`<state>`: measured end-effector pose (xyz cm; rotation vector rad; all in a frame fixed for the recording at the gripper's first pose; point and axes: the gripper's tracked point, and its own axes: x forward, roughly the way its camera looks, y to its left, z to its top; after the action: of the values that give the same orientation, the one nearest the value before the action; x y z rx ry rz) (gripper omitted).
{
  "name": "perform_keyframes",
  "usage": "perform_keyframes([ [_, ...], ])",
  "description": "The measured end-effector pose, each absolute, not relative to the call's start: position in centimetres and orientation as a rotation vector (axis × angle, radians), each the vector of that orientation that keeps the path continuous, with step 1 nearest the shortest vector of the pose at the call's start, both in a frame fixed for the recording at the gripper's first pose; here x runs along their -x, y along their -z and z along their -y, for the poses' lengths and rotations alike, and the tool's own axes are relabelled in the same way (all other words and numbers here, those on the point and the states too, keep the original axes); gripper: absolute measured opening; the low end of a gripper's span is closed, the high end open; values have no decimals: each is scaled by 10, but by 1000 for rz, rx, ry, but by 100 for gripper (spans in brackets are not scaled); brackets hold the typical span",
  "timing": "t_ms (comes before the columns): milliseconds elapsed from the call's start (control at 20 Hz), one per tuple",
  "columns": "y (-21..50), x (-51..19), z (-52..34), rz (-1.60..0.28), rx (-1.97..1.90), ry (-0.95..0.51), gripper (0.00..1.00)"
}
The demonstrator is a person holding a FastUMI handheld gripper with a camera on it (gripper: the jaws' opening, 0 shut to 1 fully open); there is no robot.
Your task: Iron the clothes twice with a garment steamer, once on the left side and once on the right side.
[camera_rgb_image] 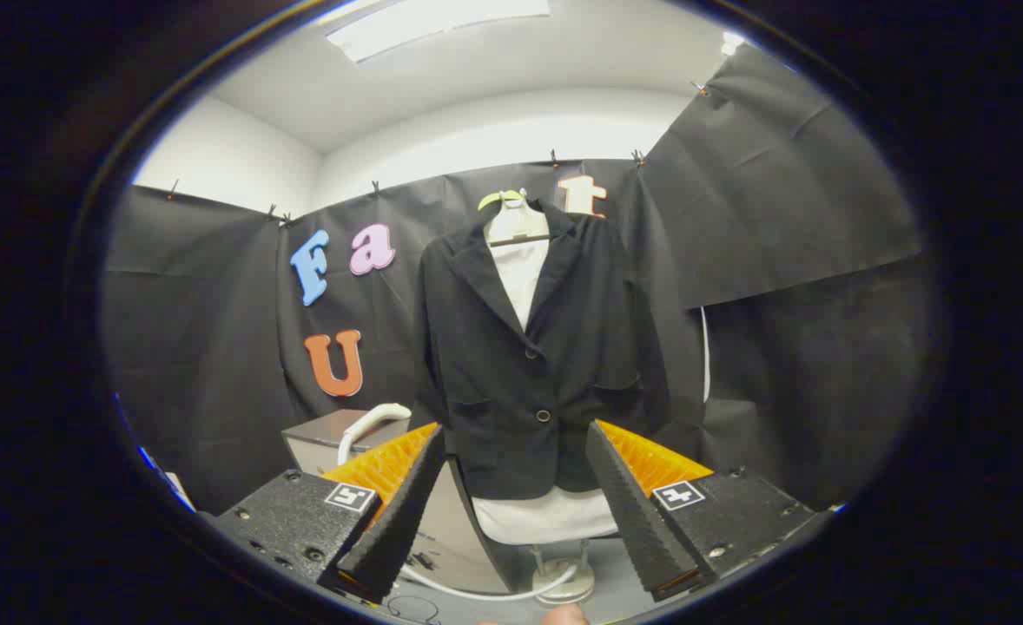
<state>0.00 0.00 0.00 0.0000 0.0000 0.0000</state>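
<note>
Fingers [511,434] are standing spread wide and pinching nothing, framing the dark jacket [533,365] that is hanging well beyond them on a dress form [520,260], likely so both front panels are hanging flat for steaming. Its cloth is looking matte and woven, with two buttons. Left of the jacket, the white curved steamer handle [372,425] is resting on a small grey cabinet [320,434], not yet picked up.

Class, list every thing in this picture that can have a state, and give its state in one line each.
gripper: open, fingers spread, nothing between them
black jacket: hanging on a form beyond the fingers, buttoned, lapels open
white garment: under the jacket, showing at neck and hem
steamer handle: white, resting untouched near the grey box, left of the jacket
</note>
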Motion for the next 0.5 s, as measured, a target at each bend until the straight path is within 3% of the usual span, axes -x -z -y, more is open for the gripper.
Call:
perform_keyframes([
  [500, 32, 3, 24, -39, 23, 81, 100],
])
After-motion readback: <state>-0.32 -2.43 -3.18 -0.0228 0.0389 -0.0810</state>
